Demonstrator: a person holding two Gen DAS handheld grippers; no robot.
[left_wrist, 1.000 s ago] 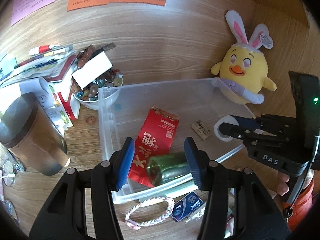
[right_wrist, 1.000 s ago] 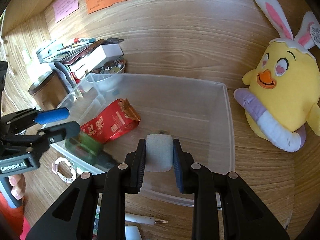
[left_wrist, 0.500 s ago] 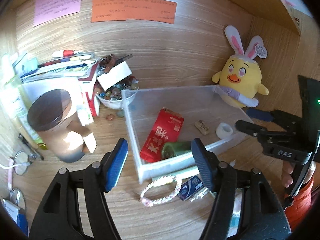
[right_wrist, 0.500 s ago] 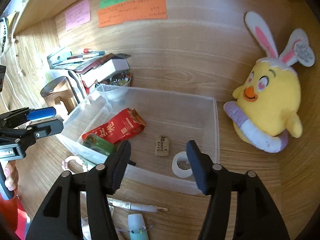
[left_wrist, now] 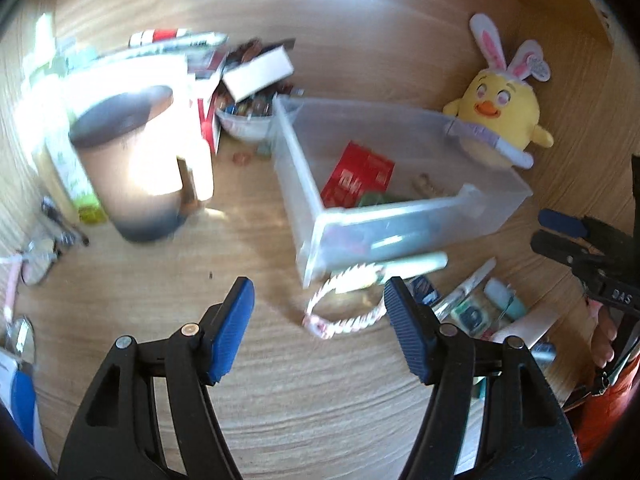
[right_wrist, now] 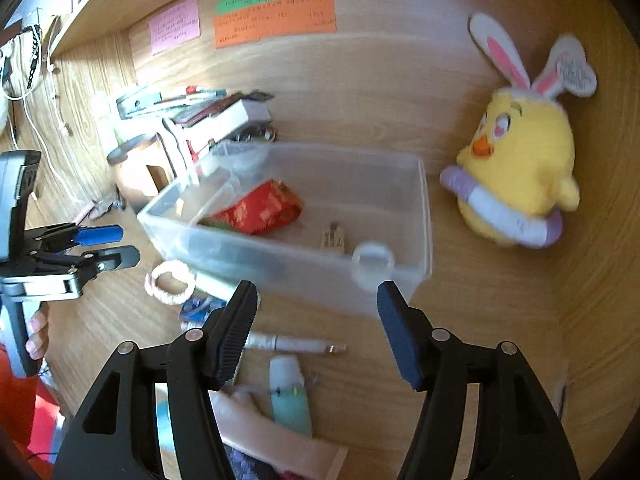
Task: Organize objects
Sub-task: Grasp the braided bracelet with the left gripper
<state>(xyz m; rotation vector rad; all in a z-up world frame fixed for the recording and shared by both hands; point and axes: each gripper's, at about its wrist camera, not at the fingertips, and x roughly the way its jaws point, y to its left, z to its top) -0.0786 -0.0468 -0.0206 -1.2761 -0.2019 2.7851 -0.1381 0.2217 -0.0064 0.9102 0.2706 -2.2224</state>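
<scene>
A clear plastic bin (left_wrist: 404,222) (right_wrist: 420,208) stands on the wooden desk. It holds a red packet (left_wrist: 356,178) (right_wrist: 260,210), a green roll (left_wrist: 374,199), a small tag (right_wrist: 334,237) and a white tape ring (right_wrist: 373,261). My left gripper (left_wrist: 318,312) is open and empty above a pink braided bracelet (left_wrist: 340,322) (right_wrist: 170,282) in front of the bin. My right gripper (right_wrist: 316,312) is open and empty in front of the bin, over a pen (right_wrist: 292,344) and a mint tube (right_wrist: 290,398).
A yellow bunny-eared plush (left_wrist: 500,116) (right_wrist: 520,168) sits right of the bin. A brown cup (left_wrist: 128,164), a bowl of beads (left_wrist: 248,118) and stacked books (right_wrist: 216,116) stand to the left. Small packets and pens (left_wrist: 468,304) lie in front.
Both grippers have pulled back from the bin and up. The right gripper opened and left the white tape ring in the bin. The left gripper opened wider.
</scene>
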